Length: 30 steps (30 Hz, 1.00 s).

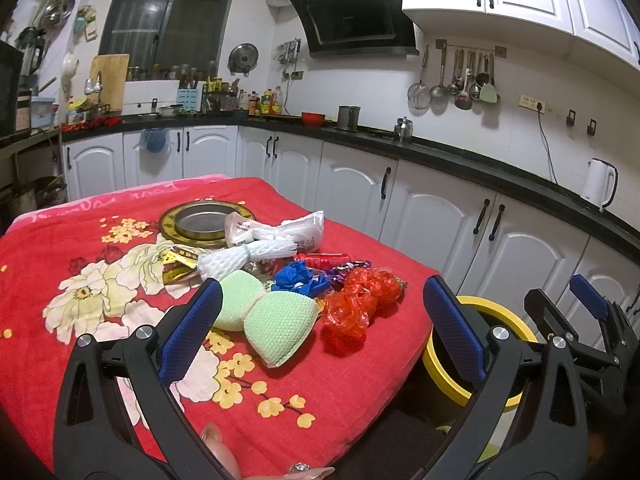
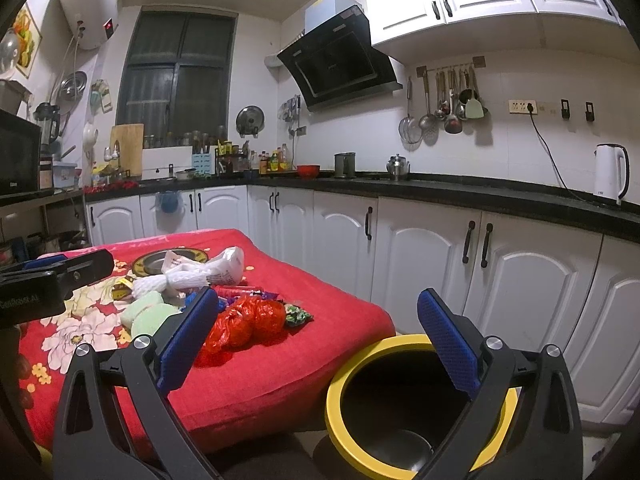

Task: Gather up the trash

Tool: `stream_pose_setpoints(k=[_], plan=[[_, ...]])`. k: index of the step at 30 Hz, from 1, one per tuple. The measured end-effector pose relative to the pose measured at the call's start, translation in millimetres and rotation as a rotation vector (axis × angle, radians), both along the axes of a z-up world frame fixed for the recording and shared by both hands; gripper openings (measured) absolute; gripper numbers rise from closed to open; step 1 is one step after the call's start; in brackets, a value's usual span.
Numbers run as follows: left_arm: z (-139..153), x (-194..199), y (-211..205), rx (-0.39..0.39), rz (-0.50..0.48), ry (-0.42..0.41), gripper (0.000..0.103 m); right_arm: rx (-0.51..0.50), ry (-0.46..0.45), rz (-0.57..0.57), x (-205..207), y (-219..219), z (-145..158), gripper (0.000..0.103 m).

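Observation:
A pile of trash lies on the red floral cloth [image 1: 60, 248] on the table: two green mesh sponges [image 1: 276, 326], a crumpled red plastic bag [image 1: 356, 304], a blue wrapper [image 1: 298, 278], white foam net [image 1: 248, 258], a white plastic bag [image 1: 296, 228] and gold wrappers [image 1: 178, 266]. A black bin with a yellow rim [image 2: 336, 392] stands on the floor right of the table. My left gripper [image 1: 324, 320] is open and empty above the pile. My right gripper [image 2: 316, 340] is open and empty, over the gap between the table edge and the bin. The red bag [image 2: 248, 320] lies near its left finger.
A round metal plate with a gold rim [image 1: 208, 222] sits behind the pile. White cabinets [image 2: 420, 260] with a black countertop run along the back and right. A white kettle [image 2: 610, 174] stands on the counter. The right gripper also shows at the right edge of the left wrist view [image 1: 576, 320].

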<state>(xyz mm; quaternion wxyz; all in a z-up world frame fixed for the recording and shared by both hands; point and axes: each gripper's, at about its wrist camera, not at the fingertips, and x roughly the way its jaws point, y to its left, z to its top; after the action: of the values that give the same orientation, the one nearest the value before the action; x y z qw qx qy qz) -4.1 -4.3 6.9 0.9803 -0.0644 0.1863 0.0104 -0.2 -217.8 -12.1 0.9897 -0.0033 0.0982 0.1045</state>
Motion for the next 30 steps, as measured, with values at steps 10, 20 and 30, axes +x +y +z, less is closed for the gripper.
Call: stream_pose_setpoints(k=[10, 20, 30], plan=[[-5, 2, 10, -0.025, 0.012, 0.012, 0.092, -0.018, 0.033, 0.061, 15, 11, -20, 0.097], [-7, 17, 49, -0.066, 0.096, 0.051, 0.092, -0.061, 0.083, 0.172, 33, 45, -12, 0.097], [-23, 32, 100, -0.161, 0.202, 0.141, 0.092, -0.079, 0.128, 0.248, 70, 72, -10, 0.097]])
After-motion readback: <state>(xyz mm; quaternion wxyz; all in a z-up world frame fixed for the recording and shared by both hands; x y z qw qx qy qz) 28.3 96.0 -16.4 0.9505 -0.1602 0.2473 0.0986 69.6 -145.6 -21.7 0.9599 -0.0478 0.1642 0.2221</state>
